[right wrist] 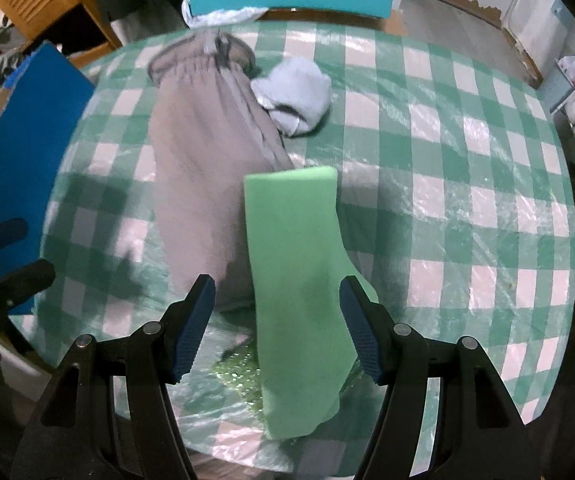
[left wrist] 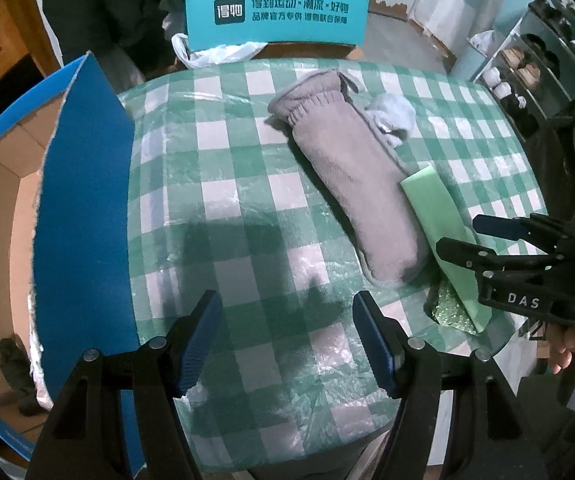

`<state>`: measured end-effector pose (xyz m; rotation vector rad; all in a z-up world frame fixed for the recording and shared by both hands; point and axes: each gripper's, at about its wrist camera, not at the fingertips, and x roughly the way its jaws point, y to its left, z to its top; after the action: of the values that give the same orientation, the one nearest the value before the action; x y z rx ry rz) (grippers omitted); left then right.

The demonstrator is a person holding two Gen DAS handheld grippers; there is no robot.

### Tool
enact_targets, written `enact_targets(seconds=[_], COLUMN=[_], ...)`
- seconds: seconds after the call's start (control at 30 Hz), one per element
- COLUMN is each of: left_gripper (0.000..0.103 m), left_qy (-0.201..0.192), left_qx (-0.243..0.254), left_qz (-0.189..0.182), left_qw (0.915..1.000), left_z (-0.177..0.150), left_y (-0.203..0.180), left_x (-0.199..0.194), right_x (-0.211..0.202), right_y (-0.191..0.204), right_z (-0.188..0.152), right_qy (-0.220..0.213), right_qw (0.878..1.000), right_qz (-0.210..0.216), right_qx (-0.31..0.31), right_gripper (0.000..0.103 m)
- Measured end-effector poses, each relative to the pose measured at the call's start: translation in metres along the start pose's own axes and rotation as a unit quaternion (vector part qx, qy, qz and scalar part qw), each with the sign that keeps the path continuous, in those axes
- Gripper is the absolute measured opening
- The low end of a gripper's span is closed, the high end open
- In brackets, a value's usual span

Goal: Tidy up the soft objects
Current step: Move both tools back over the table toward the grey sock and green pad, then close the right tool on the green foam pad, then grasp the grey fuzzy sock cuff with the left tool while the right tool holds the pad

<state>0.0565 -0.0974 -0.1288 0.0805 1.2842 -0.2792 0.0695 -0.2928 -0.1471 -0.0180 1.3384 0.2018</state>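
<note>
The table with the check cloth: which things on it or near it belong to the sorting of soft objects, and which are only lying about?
For the job:
grey sock
light blue sock
green sponge
glittery green scrubber
blue cardboard box, probably the container

Lying about:
teal chair back
white plastic bag
shoe rack

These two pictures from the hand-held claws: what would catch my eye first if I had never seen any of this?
Probably the green-and-white checked tablecloth filling both views, with a long grey sock lying across it. Next, the pale green sponge beside the sock, right between the open fingers of the right gripper. At the table's left edge stands a bright blue cardboard box, near the open, empty left gripper.
</note>
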Motion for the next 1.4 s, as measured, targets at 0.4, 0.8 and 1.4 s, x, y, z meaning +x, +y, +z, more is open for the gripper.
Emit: enact_targets(seconds=[0.4, 0.8, 1.4], left_gripper=[0.069, 0.07, 0.081], left_qy=[0.006, 0.006, 0.019], left_qx=[0.005, 0.009, -0.043], left_qz=[0.0, -0.002, -0.022], left_qw=[1.0, 0.9999, 0.9987], left_z=[0.002, 0.005, 0.035], left_y=[-0.005, -0.012, -0.015], left_x=[0.006, 0.008, 0.039], right_x=[0.019, -0.002, -0.012], right_y=[-0.002, -0.045, -0.072], right_z=[-0.008, -0.002, 0.006], right_qy=[0.015, -0.024, -0.03], right_qw=[0.999, 0.999, 0.997], right_qz=[-0.022, -0.014, 0.028], right_qx=[-0.02, 0.037, 0.063], right_gripper=[0.047, 0.008, 0.066])
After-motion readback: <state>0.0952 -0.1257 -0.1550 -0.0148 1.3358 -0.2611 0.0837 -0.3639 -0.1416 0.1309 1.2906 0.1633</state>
